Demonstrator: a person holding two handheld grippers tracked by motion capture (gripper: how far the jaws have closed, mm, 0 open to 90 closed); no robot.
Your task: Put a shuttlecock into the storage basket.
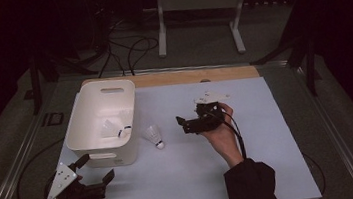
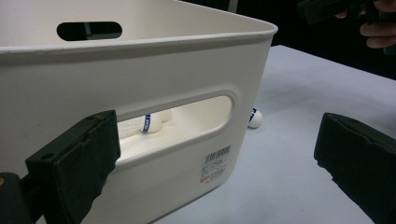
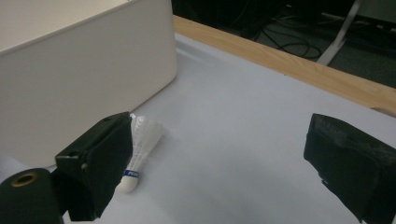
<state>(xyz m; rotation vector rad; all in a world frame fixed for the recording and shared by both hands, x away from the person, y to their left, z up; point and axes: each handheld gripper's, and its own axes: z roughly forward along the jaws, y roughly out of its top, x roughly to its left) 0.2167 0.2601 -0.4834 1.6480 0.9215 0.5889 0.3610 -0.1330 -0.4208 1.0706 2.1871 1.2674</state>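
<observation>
Table [image 1: 253,171]: shuttlecock [image 1: 155,135] left of right hand-held gripper [image 1: 183,124]

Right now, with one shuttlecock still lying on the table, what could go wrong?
The shuttlecock lies close beside the bin, so the open right gripper might bump that wall or nudge the shuttlecock away. Closing on the feathers could crush them. The left gripper sits near the bin and could shift it.

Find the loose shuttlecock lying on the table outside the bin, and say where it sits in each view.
High view: shuttlecock at centre, just right of the white bin.
Left gripper view: its cork tip peeks past the bin's corner.
Right gripper view: lower left, beside the left jaw.
Shared landmark: the white bin.
</observation>
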